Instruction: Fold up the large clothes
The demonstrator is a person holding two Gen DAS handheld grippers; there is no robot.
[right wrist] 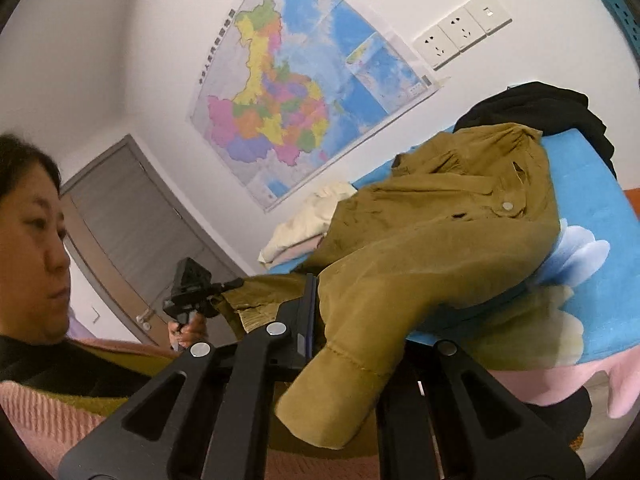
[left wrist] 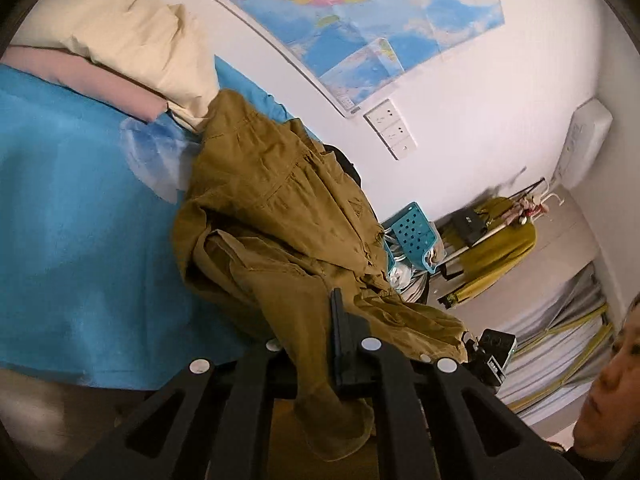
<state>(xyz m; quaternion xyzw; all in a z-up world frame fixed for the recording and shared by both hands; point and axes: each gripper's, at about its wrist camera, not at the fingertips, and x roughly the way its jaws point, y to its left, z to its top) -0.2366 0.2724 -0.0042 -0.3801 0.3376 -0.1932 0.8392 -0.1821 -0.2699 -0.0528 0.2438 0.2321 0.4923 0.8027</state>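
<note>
Two grippers each pinch one brown jacket, and most of the jacket lies on a blue bed.

From the left wrist, the left gripper (left wrist: 320, 344) has its fingers closed tight on a sleeve of the jacket (left wrist: 276, 208). The cuff hangs down past the fingers. The rest of the jacket is spread in a lumpy heap on the bed (left wrist: 72, 216), near the bed's edge. A cream pillow (left wrist: 136, 44) and a pink cloth (left wrist: 80, 76) sit at the far end of the bed, and the top of the jacket touches the pillow. A map (left wrist: 360, 12) is on the wall, with white sockets (left wrist: 390, 128) beside it. Past the jacket stands a blue basket (left wrist: 414, 232). The right gripper (left wrist: 488, 354) shows at the other sleeve. A face (left wrist: 612, 380) peeks in at the edge.

From the right wrist, the right gripper (right wrist: 320, 320) is closed on the other sleeve of the jacket (right wrist: 432, 224). That cuff sticks out toward the camera, below the fingers. The body of the jacket lies on the bed (right wrist: 600, 216), and a silver button (right wrist: 507, 206) shows on it. Black cloth (right wrist: 552, 108) is piled behind the jacket. The pillow (right wrist: 312, 216) is beside the jacket. The map (right wrist: 296, 92) and sockets (right wrist: 460, 30) are on the wall, and a grey door (right wrist: 132, 216) is beside the map. The woman (right wrist: 36, 232) looks on, and her hand (right wrist: 188, 330) holds the left gripper (right wrist: 208, 292), which grips brown cloth.
</note>
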